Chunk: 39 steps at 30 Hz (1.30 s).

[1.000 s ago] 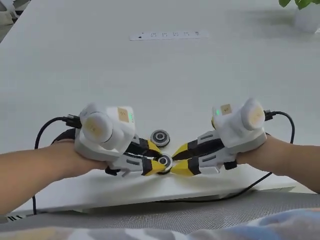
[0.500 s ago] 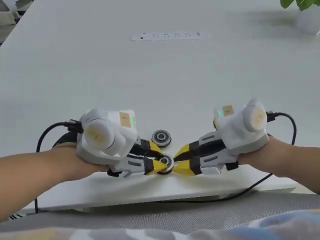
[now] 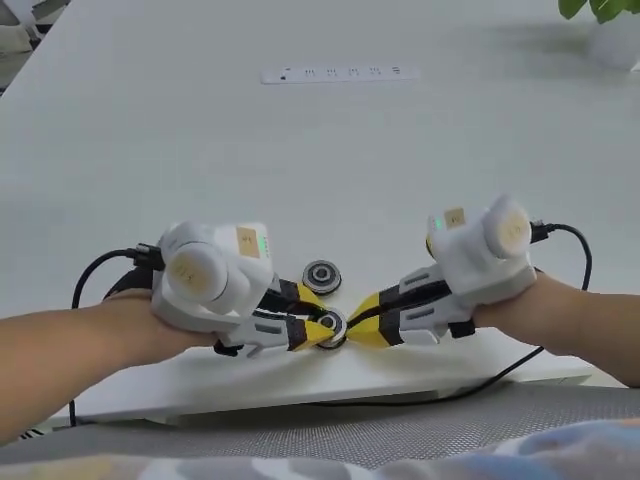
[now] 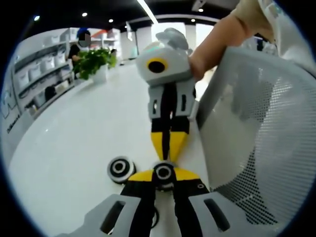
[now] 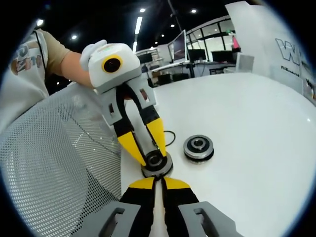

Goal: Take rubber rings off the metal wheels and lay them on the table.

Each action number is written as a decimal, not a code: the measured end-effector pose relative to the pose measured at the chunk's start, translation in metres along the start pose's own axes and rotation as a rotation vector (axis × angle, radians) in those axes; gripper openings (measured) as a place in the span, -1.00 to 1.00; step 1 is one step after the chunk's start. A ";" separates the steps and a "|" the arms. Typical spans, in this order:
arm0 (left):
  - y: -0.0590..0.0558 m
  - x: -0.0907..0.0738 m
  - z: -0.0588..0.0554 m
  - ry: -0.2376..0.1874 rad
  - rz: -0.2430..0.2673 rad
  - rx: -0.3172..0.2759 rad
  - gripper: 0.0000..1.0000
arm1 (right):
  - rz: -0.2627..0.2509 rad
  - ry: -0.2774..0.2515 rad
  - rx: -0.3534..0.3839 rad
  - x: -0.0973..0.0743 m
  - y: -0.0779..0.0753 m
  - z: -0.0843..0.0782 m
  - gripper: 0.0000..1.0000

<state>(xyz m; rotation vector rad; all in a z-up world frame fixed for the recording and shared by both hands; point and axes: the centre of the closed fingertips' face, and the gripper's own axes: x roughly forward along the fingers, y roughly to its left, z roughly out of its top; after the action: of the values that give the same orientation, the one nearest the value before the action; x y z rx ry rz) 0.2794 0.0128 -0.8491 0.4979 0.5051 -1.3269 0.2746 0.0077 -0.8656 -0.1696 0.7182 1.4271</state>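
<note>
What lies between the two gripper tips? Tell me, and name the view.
A metal wheel lies between the tips of the left gripper and the right gripper, and both tips touch it. This shows in the head view and in both gripper views.

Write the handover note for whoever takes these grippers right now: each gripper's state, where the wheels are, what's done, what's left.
Left gripper: shut on the first wheel, at the near edge of the table.
Right gripper: jaws together at that wheel's rim; whether they pinch its rubber ring, I cannot tell.
Second wheel: flat on the table just beyond, ring on.
Done: no ring off yet.
Left: strip both rings and lay them on the table.
</note>
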 end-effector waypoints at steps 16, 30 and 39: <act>0.001 0.001 0.001 -0.002 0.009 0.016 -0.74 | -0.007 -0.039 0.209 -0.001 0.000 0.000 -1.00; 0.002 0.001 0.000 0.008 0.013 0.018 -0.75 | 0.003 -0.123 0.279 -0.009 -0.004 0.013 -1.00; 0.002 0.001 0.001 0.009 0.015 0.017 -0.75 | 0.015 -0.132 0.292 -0.009 -0.003 0.015 -1.00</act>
<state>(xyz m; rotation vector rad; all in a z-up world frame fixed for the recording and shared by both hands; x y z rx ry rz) 0.2817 0.0122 -0.8490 0.5207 0.4968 -1.3157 0.2831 0.0070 -0.8496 0.1562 0.8100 1.3171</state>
